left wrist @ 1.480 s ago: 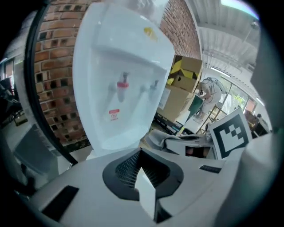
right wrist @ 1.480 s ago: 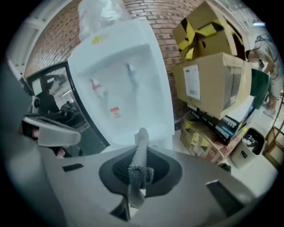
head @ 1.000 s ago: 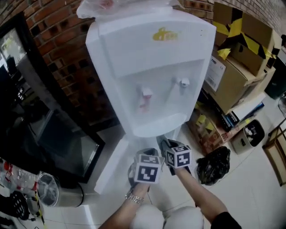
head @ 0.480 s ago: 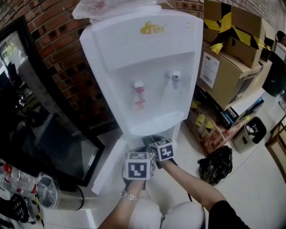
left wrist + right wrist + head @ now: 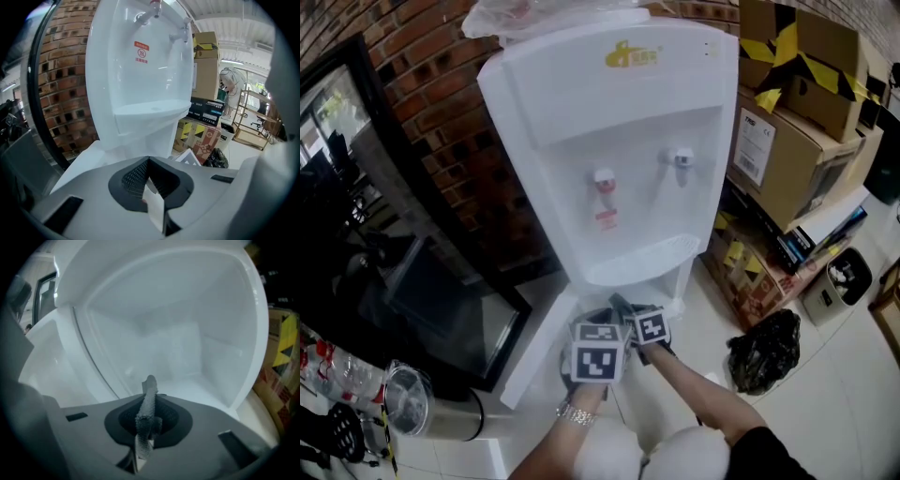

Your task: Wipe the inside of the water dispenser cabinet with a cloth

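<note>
The white water dispenser [image 5: 619, 141] stands against a brick wall, its lower cabinet door [image 5: 534, 347] swung open to the left. Both grippers sit low in front of the cabinet opening. My right gripper [image 5: 623, 307] is shut on a grey cloth [image 5: 147, 404], which sticks up as a strip between the jaws. In the right gripper view [image 5: 146, 420] it faces the bare white cabinet interior [image 5: 183, 348], with the door [image 5: 56, 371] at the left. My left gripper [image 5: 595, 323] is beside it, jaws shut [image 5: 149, 164], and looks up at the dispenser's drip tray [image 5: 145, 110] and taps.
Stacked cardboard boxes [image 5: 797, 122] and a black bag [image 5: 766, 352] crowd the right side. A dark glass-fronted unit [image 5: 422, 291] stands at the left, with a metal can [image 5: 408, 398] below it. A small bin [image 5: 842, 277] sits on the tiled floor.
The right gripper has drifted a little left, closer to the left gripper. Both stay low at the cabinet opening. The head view has shifted slightly.
</note>
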The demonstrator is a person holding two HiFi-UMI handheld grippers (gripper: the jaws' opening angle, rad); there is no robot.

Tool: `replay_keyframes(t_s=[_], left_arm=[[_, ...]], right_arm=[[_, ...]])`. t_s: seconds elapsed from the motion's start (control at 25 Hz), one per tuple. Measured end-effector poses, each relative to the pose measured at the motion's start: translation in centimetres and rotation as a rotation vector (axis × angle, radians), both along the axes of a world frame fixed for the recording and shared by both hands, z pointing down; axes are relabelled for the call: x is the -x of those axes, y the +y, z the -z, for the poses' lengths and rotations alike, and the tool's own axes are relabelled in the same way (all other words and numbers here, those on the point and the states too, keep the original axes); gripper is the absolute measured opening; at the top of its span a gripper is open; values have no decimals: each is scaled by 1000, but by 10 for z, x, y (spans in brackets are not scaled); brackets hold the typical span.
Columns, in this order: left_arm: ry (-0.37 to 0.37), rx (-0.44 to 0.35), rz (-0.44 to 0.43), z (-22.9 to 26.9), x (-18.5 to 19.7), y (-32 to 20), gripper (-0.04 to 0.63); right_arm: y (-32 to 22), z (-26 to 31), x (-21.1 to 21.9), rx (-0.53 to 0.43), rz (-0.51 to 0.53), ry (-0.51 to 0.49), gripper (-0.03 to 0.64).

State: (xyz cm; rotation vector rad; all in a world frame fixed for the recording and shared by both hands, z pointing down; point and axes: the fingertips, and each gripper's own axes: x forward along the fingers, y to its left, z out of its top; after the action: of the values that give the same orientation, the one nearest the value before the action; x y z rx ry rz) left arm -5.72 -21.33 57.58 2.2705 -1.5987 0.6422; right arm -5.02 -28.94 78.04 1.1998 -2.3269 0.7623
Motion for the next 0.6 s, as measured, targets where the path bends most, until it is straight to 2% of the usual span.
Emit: replay_keyframes(t_s=[0.16,0.28,0.44,0.6], left_arm=[[26,3,-11,0,-3,1,0],[34,1,-19,-1,-6,1,0],[31,1,-23,-4,-3,0,0],[22,13,-32,-7,-4,1,0]], right_arm=[[8,-32,-18,68,-29,55,21],[7,-39,-31,89,-52,49,21],[-13,16,-44,-66,-130,-34,21],[-16,68,-22,-201,-77,-118,21]])
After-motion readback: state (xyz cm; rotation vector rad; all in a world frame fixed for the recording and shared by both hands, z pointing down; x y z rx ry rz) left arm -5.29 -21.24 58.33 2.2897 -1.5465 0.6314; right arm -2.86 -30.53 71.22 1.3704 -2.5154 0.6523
